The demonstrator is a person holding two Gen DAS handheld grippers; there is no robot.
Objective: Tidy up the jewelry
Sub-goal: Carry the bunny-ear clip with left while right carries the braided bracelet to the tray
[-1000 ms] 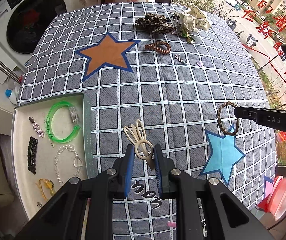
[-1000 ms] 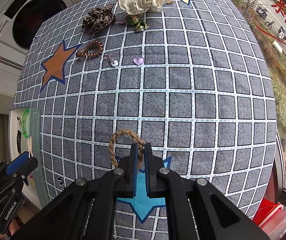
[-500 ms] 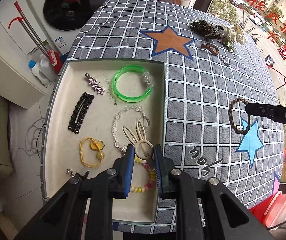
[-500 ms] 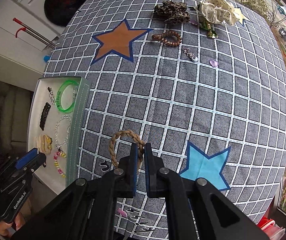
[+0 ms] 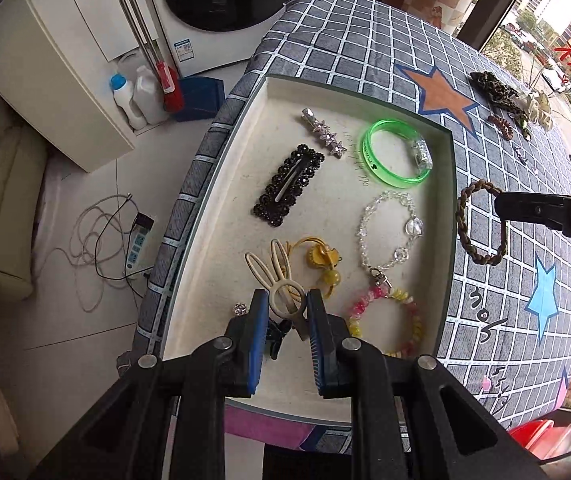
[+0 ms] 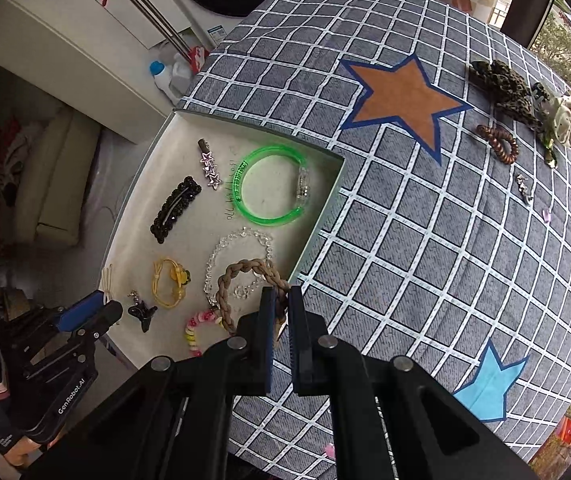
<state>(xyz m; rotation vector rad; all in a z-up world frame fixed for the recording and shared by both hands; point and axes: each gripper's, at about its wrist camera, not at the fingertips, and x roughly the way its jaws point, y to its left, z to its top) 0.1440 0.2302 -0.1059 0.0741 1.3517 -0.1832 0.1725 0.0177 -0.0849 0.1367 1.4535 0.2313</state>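
Checked tablecloth (image 6: 425, 240) bears tray (image 5: 447, 216) (scrunchies (image 6: 503, 84) far).

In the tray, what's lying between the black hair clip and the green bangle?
A silver star hair clip lies between the black hair clip and the green bangle, nearer their far ends. The left wrist view shows it best.
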